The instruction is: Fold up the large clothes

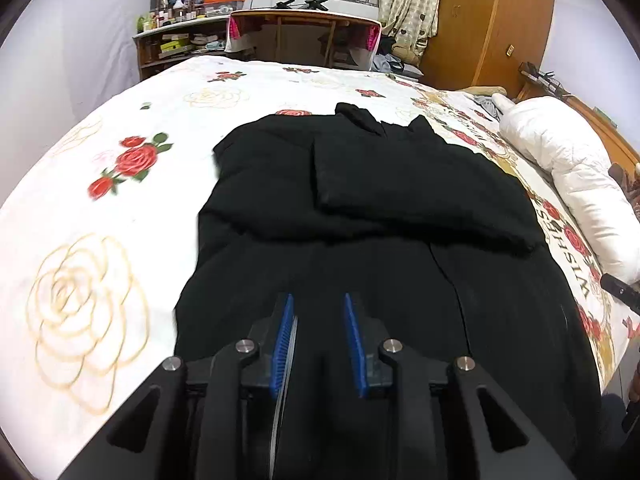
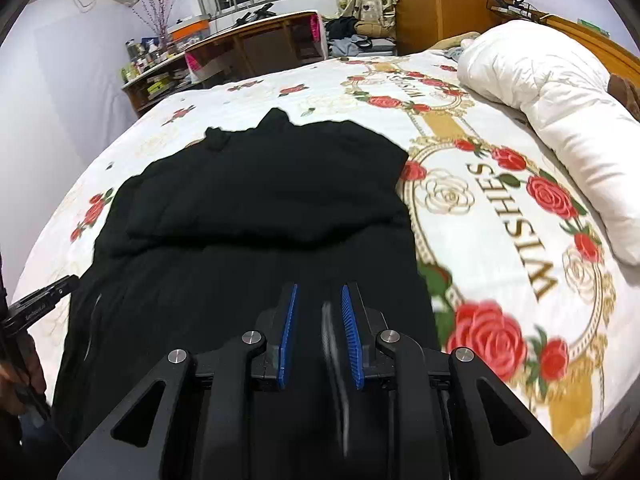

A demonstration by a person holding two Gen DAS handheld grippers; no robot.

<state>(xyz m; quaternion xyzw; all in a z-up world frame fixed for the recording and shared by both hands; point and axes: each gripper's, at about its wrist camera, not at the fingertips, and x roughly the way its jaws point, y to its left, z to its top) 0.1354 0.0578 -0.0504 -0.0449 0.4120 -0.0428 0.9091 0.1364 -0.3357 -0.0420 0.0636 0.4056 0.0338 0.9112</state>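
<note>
Blue pads of my left gripper point(image 1: 318, 300) sit at 6 o'clock, standing apart with nothing pressed between them, only dark cloth showing in the gap below. My right gripper point(image 2: 319, 288) also sits at 6 o'clock in its own view; its pads show a narrow gap with a blurred grey streak, and against the black I cannot tell whether cloth is pinched there. Both hang over the near end of the black garment point(image 1: 360, 200), which lies spread on the flowered bedsheet point(image 1: 120, 220) and runs toward 12 o'clock, its far part folded over into a thicker layer across the middle. A white quilt point(image 1: 568, 172) is bunched at 3 o'clock along the bed's edge. Beyond the bed at 12 o'clock stands a wooden desk point(image 1: 304, 20), with a cluttered shelf point(image 1: 176, 40) at 11 o'clock and a wardrobe point(image 1: 492, 20) at 1 o'clock.
</note>
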